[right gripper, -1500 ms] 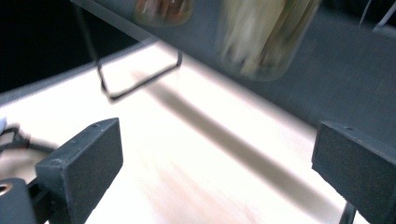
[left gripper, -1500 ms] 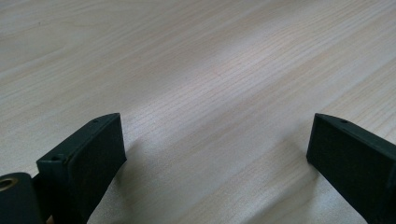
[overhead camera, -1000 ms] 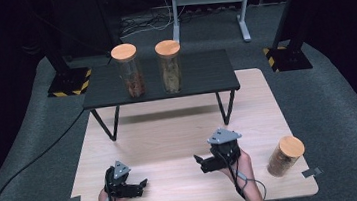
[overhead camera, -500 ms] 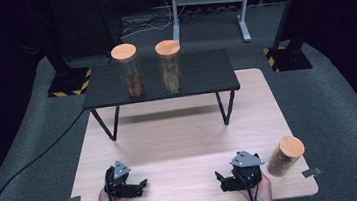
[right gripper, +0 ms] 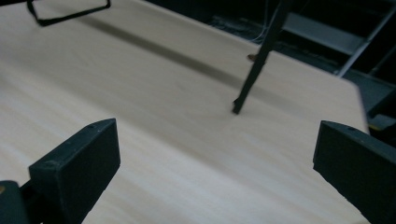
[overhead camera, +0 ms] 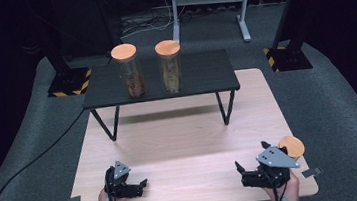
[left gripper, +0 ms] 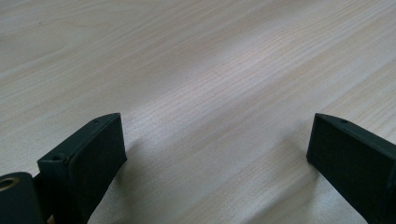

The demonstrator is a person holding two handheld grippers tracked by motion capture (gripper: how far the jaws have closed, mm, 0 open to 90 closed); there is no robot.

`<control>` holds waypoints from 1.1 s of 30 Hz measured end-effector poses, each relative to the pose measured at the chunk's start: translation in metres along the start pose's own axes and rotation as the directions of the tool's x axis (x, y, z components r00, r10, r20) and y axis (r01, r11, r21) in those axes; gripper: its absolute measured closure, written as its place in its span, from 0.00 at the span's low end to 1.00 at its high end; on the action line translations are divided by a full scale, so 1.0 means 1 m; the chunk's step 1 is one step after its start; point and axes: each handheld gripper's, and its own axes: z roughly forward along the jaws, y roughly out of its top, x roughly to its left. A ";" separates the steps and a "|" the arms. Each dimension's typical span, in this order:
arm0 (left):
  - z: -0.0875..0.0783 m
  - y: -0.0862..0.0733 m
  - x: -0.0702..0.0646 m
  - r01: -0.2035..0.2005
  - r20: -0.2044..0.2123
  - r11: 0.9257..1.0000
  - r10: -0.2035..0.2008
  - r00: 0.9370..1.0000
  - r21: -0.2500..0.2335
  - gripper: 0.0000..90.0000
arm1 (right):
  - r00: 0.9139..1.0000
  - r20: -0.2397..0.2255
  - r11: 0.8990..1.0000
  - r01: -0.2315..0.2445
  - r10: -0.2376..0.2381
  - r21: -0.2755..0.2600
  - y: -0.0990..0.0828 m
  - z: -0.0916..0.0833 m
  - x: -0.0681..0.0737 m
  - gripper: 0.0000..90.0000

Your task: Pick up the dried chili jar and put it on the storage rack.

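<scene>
High view: both grippers' jaws released; jar [overhead camera: 291, 146] beside right gripper [overhead camera: 249, 172] unlabelled.

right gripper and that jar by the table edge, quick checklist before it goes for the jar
1. Right gripper jaws open, nothing between them: ok.
2. Jar upright near the table's right edge: cannot tell, the gripper hides its body.
3. Jaws pointed at the jar: not ok, the right gripper view faces the shelf leg.
4. Left gripper open and well apart from the jar: ok.
5. Two jars on the shelf clear of the reach: ok.
</scene>
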 end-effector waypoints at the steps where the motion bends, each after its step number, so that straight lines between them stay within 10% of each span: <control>1: 0.000 0.000 0.000 0.000 0.000 1.000 0.000 1.000 0.000 0.04 | 1.000 0.017 1.000 0.001 -0.001 -0.011 0.003 -0.006 -0.004 0.00; 9: 0.000 0.000 0.000 -0.002 0.001 1.000 0.002 1.000 0.001 0.04 | 0.983 0.182 1.000 0.029 -0.026 -0.012 0.011 -0.033 -0.038 0.00; 15: 0.000 0.000 0.000 -0.001 0.000 1.000 0.001 1.000 0.001 0.04 | 0.967 0.253 0.999 -0.041 0.040 0.000 -0.011 -0.038 -0.066 0.00; 23: 0.000 0.000 0.000 0.000 0.000 1.000 0.000 1.000 0.000 0.04 | 0.962 0.217 0.986 -0.169 0.165 0.001 -0.066 -0.016 -0.084 0.00; 33: 0.000 0.000 0.000 -0.002 0.000 1.000 0.002 1.000 0.001 0.04 | 0.963 0.170 0.977 -0.210 0.210 -0.021 -0.101 0.009 -0.077 0.00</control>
